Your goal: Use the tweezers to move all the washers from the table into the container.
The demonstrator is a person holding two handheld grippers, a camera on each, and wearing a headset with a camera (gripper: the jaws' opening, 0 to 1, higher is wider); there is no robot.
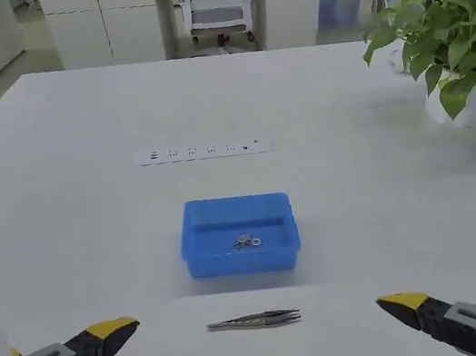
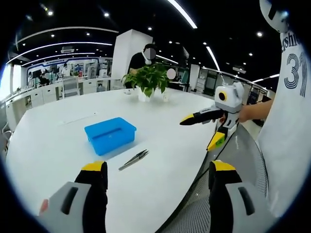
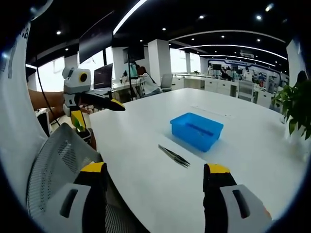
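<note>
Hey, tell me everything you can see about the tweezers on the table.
The tweezers are slim, silvery and metal-looking, two thin arms narrowing to a point. They lie flat on the white table, on the near side of the blue container, apart from it, with nothing holding them.

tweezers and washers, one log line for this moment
tweezers: lying on table, unheld | washers: in blue container | left gripper: open | right gripper: open

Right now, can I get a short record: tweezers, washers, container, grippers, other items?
tweezers: flat on the table, near side of the container, unheld
washers: small cluster inside the container
container: blue, open
left gripper: open, holding nothing
right gripper: open, holding nothing
other: power strip, plant
</note>
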